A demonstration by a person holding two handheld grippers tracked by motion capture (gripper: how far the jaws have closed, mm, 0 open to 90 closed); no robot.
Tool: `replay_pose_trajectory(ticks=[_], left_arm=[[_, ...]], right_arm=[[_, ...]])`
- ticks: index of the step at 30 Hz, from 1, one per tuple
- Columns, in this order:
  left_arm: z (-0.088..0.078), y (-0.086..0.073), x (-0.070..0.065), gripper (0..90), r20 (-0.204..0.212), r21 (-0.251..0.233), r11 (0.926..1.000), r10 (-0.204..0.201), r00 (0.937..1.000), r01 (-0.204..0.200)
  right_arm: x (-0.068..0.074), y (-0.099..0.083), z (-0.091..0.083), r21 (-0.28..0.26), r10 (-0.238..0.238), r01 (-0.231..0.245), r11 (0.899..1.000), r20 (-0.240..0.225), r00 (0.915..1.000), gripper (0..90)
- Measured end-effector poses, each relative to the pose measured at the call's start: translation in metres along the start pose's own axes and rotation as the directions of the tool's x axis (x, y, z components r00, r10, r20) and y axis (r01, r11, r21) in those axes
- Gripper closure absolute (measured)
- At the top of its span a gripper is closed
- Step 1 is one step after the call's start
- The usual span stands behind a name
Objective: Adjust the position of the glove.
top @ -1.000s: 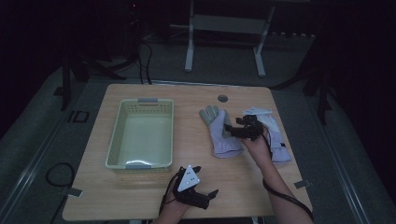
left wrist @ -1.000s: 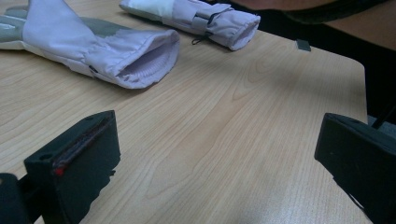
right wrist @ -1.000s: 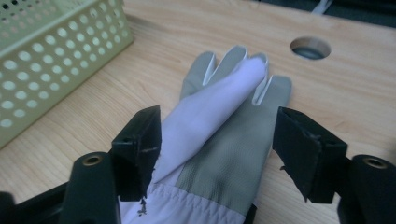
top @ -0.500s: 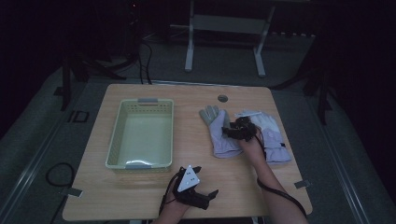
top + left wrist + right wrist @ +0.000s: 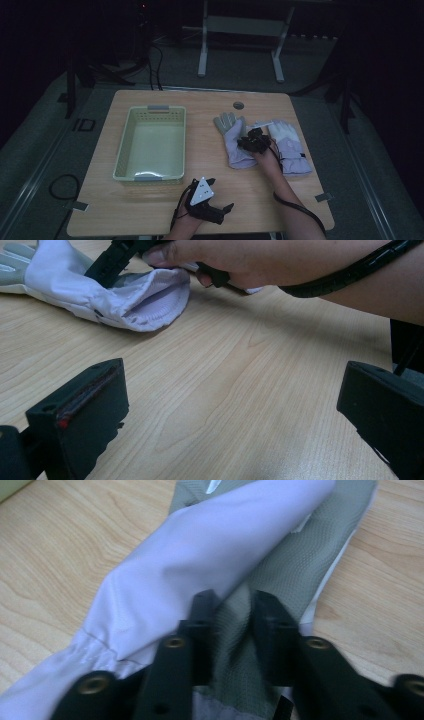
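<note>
A wooden table (image 5: 165,210) in a dark room holds an empty green basket (image 5: 127,150) at left and two pale gloves right of centre. The right gripper (image 5: 234,605), jaws just closing, pinches a fold of the left glove (image 5: 231,145); the other glove (image 5: 290,145) lies just beside. The left gripper (image 5: 220,207) rests spread at the near edge; no writing is legible.

Overhead looks down; close tong-cameras share glove (image 5: 107,295).
</note>
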State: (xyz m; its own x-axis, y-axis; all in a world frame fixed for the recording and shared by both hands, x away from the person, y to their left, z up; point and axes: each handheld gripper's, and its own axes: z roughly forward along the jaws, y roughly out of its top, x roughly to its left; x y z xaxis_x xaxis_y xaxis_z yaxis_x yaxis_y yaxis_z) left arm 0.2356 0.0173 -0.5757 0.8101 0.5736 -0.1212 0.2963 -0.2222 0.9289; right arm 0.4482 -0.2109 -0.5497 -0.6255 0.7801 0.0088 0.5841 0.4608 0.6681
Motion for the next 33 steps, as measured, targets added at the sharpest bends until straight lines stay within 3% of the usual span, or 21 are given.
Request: replay_pose_trajectory(ticks=[5,11,18,22,25,29,33], left_arm=[[0.000,0.000,0.000,0.3,0.001,-0.001,1.0000,-0.004,1.0000,0.004],[0.000,0.000,0.000,0.3,0.003,-0.002,1.0000,-0.005,1.0000,0.005],[0.000,0.000,0.000,0.3,0.004,-0.002,1.0000,-0.002,1.0000,0.002],[0.000,0.000,0.001,0.3,0.005,-0.002,1.0000,-0.008,1.0000,0.008],[0.000,0.000,0.000,0.3,0.003,-0.003,1.0000,-0.008,1.0000,0.008],[0.000,0.000,0.001,0.3,-0.001,0.001,1.0000,-0.007,1.0000,0.007],[0.000,0.000,0.000,0.3,-0.001,-0.002,1.0000,0.000,1.0000,0.000]], right_arm=[[0.007,0.004,-0.001,0.008,-0.029,0.029,1.000,0.036,0.9989,86.3],[0.011,0.008,-0.015,-0.034,0.055,-0.056,0.998,-0.004,0.9985,87.6],[0.020,0.012,-0.042,-0.094,0.091,-0.093,0.991,-0.018,0.9956,87.9],[0.028,0.012,-0.060,-0.130,0.084,-0.088,0.988,-0.037,0.9958,87.8],[0.035,0.011,-0.075,-0.161,0.070,-0.074,0.984,-0.029,0.9971,87.9],[0.044,0.005,-0.096,-0.198,0.095,-0.095,0.975,-0.012,0.9954,87.8],[0.051,-0.003,-0.110,-0.225,0.085,-0.087,0.971,-0.017,0.9962,87.8]])
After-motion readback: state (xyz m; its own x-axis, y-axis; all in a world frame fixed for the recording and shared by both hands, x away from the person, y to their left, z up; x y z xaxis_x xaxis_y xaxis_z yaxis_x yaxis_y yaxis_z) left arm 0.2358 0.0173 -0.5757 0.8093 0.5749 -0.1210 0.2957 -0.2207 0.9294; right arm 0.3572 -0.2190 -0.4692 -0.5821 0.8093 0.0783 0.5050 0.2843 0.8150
